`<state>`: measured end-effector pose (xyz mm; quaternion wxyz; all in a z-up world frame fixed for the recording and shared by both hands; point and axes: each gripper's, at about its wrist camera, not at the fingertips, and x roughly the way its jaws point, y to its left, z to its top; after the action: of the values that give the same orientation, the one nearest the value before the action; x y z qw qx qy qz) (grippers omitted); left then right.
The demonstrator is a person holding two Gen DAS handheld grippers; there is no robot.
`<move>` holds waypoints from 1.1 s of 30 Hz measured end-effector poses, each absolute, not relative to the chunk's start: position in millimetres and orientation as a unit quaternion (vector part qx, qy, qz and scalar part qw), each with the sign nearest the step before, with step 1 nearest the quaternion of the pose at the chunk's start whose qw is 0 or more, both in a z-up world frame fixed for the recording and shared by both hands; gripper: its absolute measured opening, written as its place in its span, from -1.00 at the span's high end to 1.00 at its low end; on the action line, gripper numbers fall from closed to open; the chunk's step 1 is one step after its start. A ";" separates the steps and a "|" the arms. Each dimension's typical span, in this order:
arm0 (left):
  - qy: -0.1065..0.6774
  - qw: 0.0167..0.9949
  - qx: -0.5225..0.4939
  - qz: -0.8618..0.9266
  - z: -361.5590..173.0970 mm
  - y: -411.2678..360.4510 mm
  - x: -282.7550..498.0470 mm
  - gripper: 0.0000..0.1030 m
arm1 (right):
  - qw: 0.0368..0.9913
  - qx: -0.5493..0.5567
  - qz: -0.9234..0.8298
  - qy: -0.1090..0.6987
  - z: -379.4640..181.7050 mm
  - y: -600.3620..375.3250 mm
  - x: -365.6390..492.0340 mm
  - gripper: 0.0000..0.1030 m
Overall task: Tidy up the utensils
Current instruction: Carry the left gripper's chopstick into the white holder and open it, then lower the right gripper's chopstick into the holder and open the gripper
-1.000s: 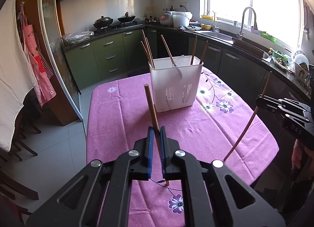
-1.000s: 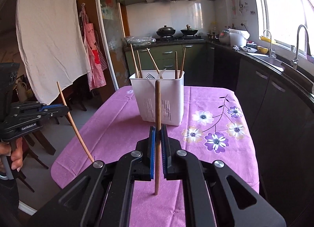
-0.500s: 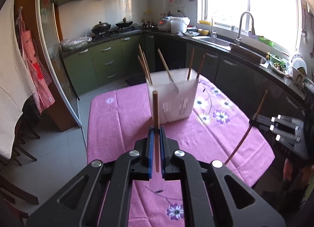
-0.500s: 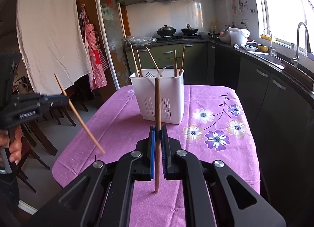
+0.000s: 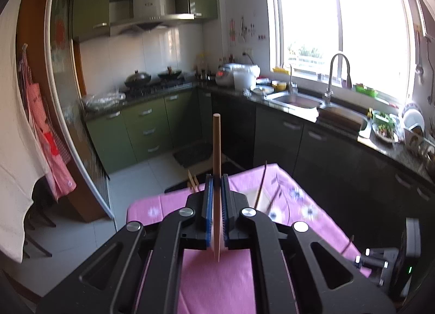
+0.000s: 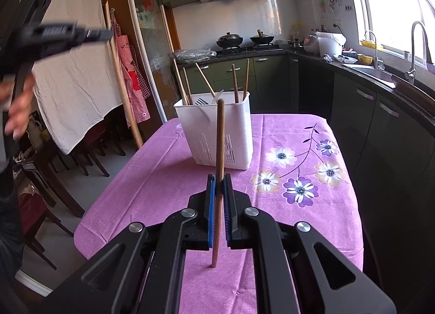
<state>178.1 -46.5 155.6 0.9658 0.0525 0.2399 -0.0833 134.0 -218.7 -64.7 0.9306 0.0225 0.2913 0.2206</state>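
My left gripper (image 5: pixel 216 178) is shut on a light wooden chopstick (image 5: pixel 216 148) held upright, high above the table. It shows at the upper left of the right wrist view (image 6: pixel 104 33), its chopstick (image 6: pixel 122 91) slanting down. My right gripper (image 6: pixel 219 178) is shut on a darker chopstick (image 6: pixel 220 140), held upright over the pink tablecloth (image 6: pixel 163 178). The white utensil holder (image 6: pixel 217 134) stands behind it with several chopsticks and a fork. In the left wrist view the holder (image 5: pixel 261 197) is mostly hidden behind the fingers.
Kitchen counters, a sink (image 5: pixel 296 100) and a stove surround the table. Dark wooden chairs (image 6: pixel 49 178) stand at the table's left side. The right gripper's body (image 5: pixel 391 262) shows at the lower right of the left wrist view.
My left gripper has risen and tilted up with its chopstick, closing in over the holder. My right gripper has stayed nearly in place, drawing slightly nearer the holder.
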 end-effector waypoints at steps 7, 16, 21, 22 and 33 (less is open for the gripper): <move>0.216 0.972 0.045 -0.083 169.4 -54.9 227.2 0.89 | 0.929 0.028 0.222 0.295 -65.7 -221.6 139.1 0.87; 0.261 0.962 0.033 -0.076 122.0 -55.5 282.0 0.89 | 0.928 0.031 0.216 0.300 -66.8 -228.5 143.4 0.85; 0.279 0.957 0.028 -0.079 95.7 -48.3 283.8 0.69 | 0.928 0.032 0.214 0.302 -66.5 -228.4 144.5 0.85; 0.281 0.956 0.026 -0.081 92.4 -46.6 281.1 0.42 | 0.928 0.031 0.215 0.302 -66.1 -227.4 144.1 0.85; 0.182 0.981 -0.006 -0.072 63.3 -12.4 145.2 -0.82 | 0.932 0.024 0.235 0.275 -31.3 -213.5 151.7 0.86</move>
<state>145.2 -12.4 63.3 0.9806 -0.0061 0.1822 -0.0720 151.7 -213.5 -31.3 0.9320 0.0244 0.2745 0.2352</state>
